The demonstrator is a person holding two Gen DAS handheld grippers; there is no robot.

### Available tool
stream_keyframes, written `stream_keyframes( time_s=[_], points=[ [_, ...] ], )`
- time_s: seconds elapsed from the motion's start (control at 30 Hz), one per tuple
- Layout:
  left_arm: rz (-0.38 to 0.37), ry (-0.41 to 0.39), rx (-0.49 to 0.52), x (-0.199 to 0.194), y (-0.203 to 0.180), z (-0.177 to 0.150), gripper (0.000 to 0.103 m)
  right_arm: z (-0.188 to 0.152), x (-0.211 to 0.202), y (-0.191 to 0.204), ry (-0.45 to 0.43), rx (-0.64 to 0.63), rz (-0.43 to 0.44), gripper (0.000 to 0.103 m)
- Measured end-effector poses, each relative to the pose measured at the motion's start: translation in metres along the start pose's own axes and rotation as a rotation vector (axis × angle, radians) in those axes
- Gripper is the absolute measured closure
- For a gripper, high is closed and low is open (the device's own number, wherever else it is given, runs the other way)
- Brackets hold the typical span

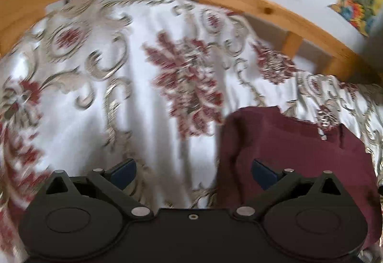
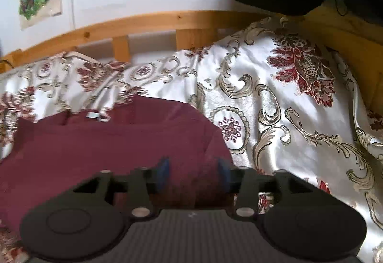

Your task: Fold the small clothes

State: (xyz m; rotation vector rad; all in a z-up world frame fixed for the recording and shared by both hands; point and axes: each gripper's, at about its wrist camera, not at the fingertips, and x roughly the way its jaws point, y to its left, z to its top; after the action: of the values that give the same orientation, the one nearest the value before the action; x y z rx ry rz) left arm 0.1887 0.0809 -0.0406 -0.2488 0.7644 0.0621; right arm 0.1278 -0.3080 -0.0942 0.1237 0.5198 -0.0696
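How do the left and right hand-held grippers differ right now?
The left hand-held gripper is spread wide, mostly over the floral bedspread, only its right finger over the maroon garment. The right hand-held gripper has a narrower gap, directly over that garment's edge. Both are open, gripping nothing.

Matt maroon cloth garment (image 2: 107, 143), glossy satin-like bedspread (image 2: 275, 124), smooth varnished wooden bed rail (image 2: 153, 23)
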Motion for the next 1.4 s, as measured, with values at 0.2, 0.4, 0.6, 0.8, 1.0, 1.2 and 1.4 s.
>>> stream_keyframes(
  time_s=[0.2,0.4,0.6,0.8,1.0,1.2,1.4],
  points=[
    [0.02,0.083,0.03,-0.008,-0.006,-0.014,0.001,-0.009,-0.029,-0.002,0.022,0.024,-0.002,0.026],
    [-0.018,0.12,0.088,-0.022,-0.02,-0.036,0.001,-0.014,-0.031,-0.018,0.047,0.13,0.018,0.022],
    [-0.032,0.195,0.055,-0.02,-0.024,-0.054,0.001,-0.016,-0.009,-0.021,0.057,0.241,0.083,0.05],
    [0.003,0.208,0.079,-0.013,-0.024,-0.055,0.001,-0.015,0.017,-0.024,0.102,0.277,0.058,0.099],
    [-0.025,0.202,0.053,-0.01,-0.023,-0.052,0.001,-0.015,0.001,-0.029,0.109,0.283,0.012,0.1],
    [-0.07,0.207,0.045,-0.007,-0.026,-0.051,0.001,-0.02,0.001,-0.029,0.127,0.289,0.019,0.099],
    [-0.097,0.193,0.018,-0.006,-0.026,-0.048,0.001,-0.016,-0.009,-0.009,0.075,0.157,-0.014,0.067]
  ],
)
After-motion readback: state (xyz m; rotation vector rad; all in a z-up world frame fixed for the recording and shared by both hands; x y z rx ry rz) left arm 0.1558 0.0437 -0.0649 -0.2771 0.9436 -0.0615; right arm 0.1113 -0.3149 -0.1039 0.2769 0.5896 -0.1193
